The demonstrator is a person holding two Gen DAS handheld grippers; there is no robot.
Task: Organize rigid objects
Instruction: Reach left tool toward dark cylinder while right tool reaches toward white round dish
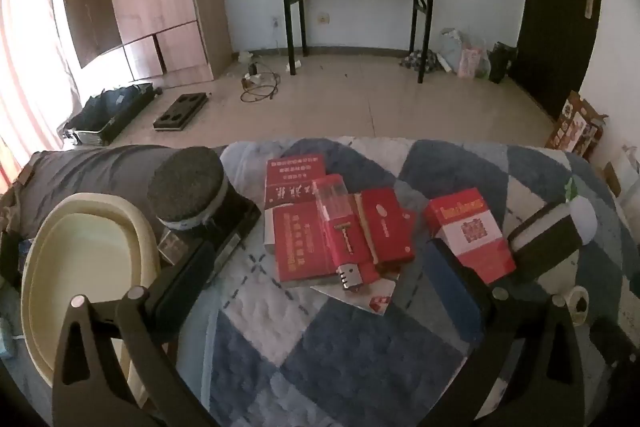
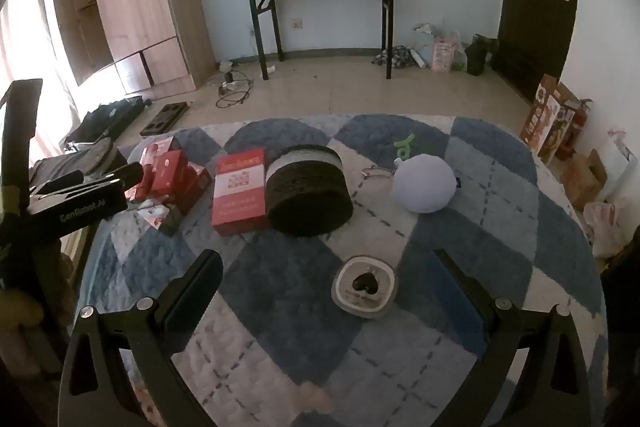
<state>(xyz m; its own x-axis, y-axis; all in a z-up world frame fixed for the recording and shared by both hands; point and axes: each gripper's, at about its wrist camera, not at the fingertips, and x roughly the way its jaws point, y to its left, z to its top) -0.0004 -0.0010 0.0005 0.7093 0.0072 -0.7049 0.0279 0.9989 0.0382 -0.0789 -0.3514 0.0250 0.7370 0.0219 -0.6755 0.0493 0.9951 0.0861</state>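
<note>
Nothing looks sorted yet, judging from how things are lying. The cream tray (image 1: 86,255) at nine o'clock in the left wrist view is sitting empty, while a pile of red boxes (image 1: 320,227) is lying jumbled on the quilted bed (image 1: 340,347), just beside a red-and-white box (image 2: 240,191). That box is touching a dark round tin (image 2: 308,191); a pale ball (image 2: 424,183) is lying at two o'clock of the tin, and a small white dish (image 2: 364,287) is resting near six o'clock in the right wrist view. So all the gathering seems to be waiting.

The left gripper (image 1: 320,291) is tilting down over the pile, its fingers spread wide and pinching nothing. The right gripper (image 2: 340,303) is angling down likewise, fingers spread, the dish lying between them untouched.
</note>
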